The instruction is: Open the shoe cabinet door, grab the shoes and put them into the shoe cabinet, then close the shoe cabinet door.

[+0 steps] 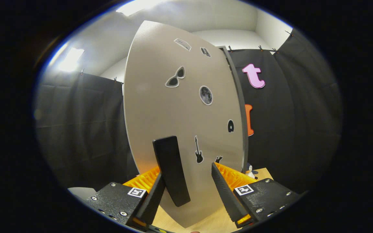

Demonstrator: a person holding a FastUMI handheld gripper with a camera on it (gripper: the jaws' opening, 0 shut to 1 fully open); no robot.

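The gripper [188,191] sat nearest, its two fingers spread apart with a wide gap. The long black bar handle [171,170] stood in that gap, against the finger at seven o'clock and well apart from the finger at five o'clock, so the jaws were open around it and not pressing from both sides.

The handle was fixed to the tall pale grey shoe cabinet door [176,113], which rose from just ahead of the fingers toward twelve o'clock. Its face carried small stickers: a black guitar sticker [198,149] at one o'clock from the handle, a round grey moon sticker [206,95] higher, and a sunglasses sticker [175,77] near twelve. The door's thin edge ran down the three o'clock side. Whether it stood ajar or flush I could not tell.

Beyond the door's foot, at four o'clock, a small white toy figure [250,171] stood on the light wooden floor board [261,174]. No shoes could be made out.

The likely trouble was a one-sided hold. If the fingers closed off-centre or only hooked the handle, a pull could slip them off it, or twist the tall door instead of swinging it.
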